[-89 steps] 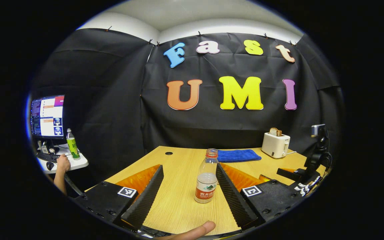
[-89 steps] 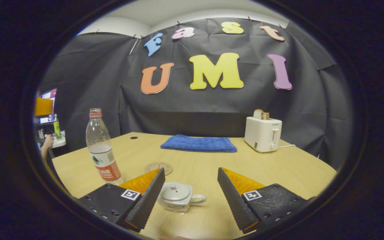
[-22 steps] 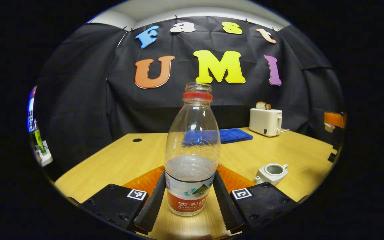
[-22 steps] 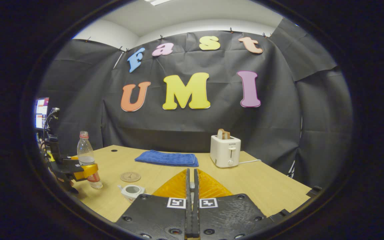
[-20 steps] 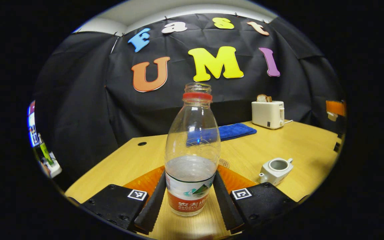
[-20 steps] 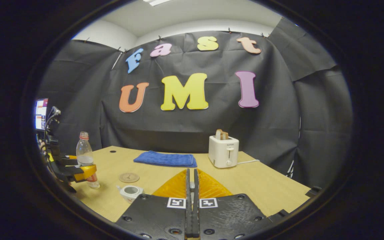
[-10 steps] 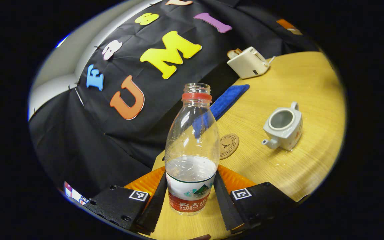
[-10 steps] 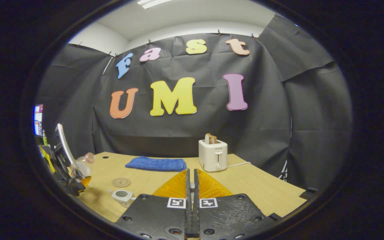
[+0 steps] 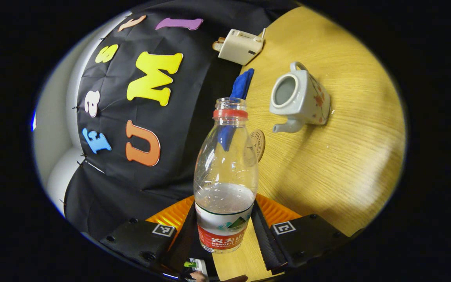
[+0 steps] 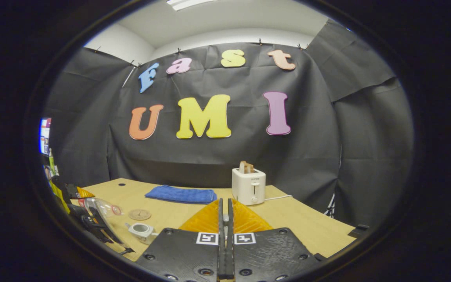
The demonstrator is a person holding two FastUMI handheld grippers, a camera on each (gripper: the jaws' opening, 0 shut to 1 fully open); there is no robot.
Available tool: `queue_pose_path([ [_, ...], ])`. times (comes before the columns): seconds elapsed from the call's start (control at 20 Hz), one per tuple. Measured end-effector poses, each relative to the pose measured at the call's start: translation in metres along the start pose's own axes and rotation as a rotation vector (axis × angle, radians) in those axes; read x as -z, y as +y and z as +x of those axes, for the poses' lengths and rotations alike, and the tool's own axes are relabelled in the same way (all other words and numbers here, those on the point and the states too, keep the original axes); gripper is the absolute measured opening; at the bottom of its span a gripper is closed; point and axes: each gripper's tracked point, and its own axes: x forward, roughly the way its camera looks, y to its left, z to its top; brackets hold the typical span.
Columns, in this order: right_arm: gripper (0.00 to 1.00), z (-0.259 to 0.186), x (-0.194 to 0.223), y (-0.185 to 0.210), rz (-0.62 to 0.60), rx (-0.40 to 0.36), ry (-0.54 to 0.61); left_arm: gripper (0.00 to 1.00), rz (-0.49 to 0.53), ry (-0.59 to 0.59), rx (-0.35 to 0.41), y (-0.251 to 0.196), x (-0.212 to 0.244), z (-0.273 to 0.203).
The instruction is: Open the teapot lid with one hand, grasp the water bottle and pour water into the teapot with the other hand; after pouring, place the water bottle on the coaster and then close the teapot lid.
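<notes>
My left gripper [image 9: 222,205] is shut on the lower body of a clear water bottle [image 9: 225,156] with a red neck ring, no cap and some water inside. The bottle is off the table and tipped steeply, its mouth towards the white teapot [image 9: 300,98], which stands open with no lid. A round coaster [image 9: 257,144] lies just behind the bottle. In the right gripper view the tilted bottle [image 10: 102,207] hangs left of the teapot [image 10: 141,230] and coaster [image 10: 139,214]. My right gripper [image 10: 224,201] is raised and pressed together; the lid it pinches is hidden.
A blue towel [image 10: 181,194] and a white toaster [image 10: 249,186] with bread stand at the back of the wooden table [image 10: 296,219]. A monitor [image 10: 44,135] glows far left beyond the table. Black cloth walls close in the booth.
The left gripper has tipped the bottle further over and carried its mouth closer to the open teapot. The right gripper has stayed raised and shut, barely moving.
</notes>
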Motion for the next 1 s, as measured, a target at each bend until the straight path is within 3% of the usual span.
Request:
queue_pose_path([
  [0.75, 0.00, -0.006, -0.006, 0.011, -0.009, -0.041, -0.014, 0.75, 0.396, 0.026, -0.002, 0.011, -0.025, -0.002],
  [1.0, 0.00, -0.006, -0.009, 0.009, 0.001, -0.041, -0.021, 0.75, 0.472, 0.032, -0.018, 0.020, -0.036, -0.006],
])
